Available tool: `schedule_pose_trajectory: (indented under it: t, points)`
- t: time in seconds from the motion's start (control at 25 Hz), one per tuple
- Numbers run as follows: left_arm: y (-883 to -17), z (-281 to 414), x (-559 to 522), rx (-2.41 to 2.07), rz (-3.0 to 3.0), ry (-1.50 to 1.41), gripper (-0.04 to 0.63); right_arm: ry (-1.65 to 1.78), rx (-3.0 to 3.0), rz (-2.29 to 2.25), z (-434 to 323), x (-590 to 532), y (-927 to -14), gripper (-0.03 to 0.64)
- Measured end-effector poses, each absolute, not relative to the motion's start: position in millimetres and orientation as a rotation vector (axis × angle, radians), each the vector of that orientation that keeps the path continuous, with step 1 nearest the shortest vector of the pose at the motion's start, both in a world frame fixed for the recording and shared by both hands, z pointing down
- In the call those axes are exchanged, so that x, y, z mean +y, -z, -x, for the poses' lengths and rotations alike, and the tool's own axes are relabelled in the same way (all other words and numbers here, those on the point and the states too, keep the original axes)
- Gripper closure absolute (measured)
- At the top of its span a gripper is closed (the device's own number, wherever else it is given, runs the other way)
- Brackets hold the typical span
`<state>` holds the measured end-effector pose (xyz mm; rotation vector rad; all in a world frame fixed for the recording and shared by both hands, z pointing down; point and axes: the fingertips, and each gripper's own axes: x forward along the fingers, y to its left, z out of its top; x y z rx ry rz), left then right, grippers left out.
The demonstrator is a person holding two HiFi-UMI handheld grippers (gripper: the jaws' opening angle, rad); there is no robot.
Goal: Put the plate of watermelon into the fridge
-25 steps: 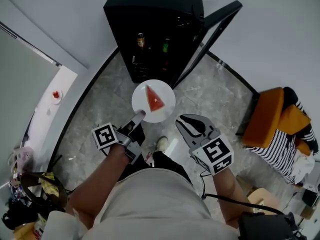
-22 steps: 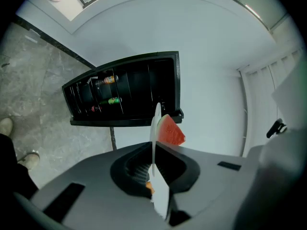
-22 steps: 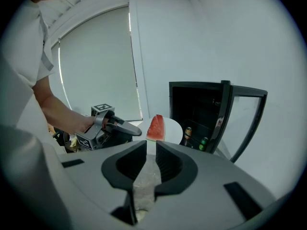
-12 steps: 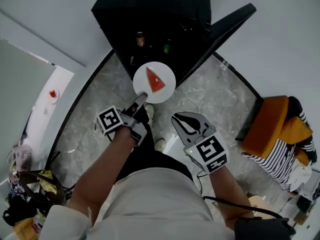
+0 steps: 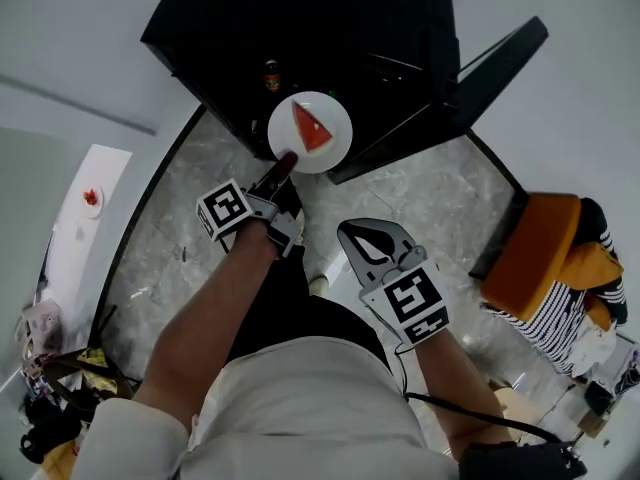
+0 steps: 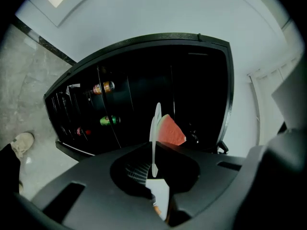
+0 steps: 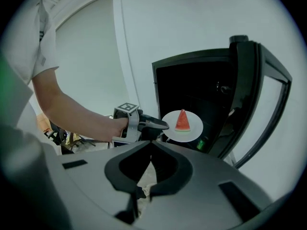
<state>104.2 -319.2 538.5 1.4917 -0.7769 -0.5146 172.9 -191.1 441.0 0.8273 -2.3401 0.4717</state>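
A white plate (image 5: 325, 148) carrying a red watermelon wedge (image 5: 310, 128) hangs level at the mouth of the open black fridge (image 5: 300, 28). My left gripper (image 5: 283, 164) is shut on the plate's near rim. The left gripper view shows the plate (image 6: 155, 128) edge-on between the jaws, with the wedge (image 6: 169, 132) to its right. My right gripper (image 5: 356, 230) is shut and holds nothing, low and to the right of the plate. From the right gripper view, the plate (image 7: 192, 131), the wedge (image 7: 182, 121) and my left gripper (image 7: 156, 125) stand in front of the dark fridge (image 7: 201, 90).
The fridge door (image 5: 470, 88) is swung open to the right. Bottles (image 6: 102, 86) stand on the left shelves inside. An orange chair with striped cloth (image 5: 560, 258) sits at the right. A white counter (image 5: 80, 218) runs along the left, with clutter (image 5: 50, 398) below it.
The person has stepped toward the fridge. My left gripper has carried the plate forward to the fridge opening. The right gripper has followed, still shut.
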Motion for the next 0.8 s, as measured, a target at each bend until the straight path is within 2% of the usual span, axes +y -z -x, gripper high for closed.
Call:
schedule_pose_trajectory:
  t: [0.8]
  points:
    - [-613.4, -108.2, -427.9, -0.796, -1.447, 0.568, 0.574, -0.514, -2.267, -0.724, -136.1, -235.5, -504.4, 0.601]
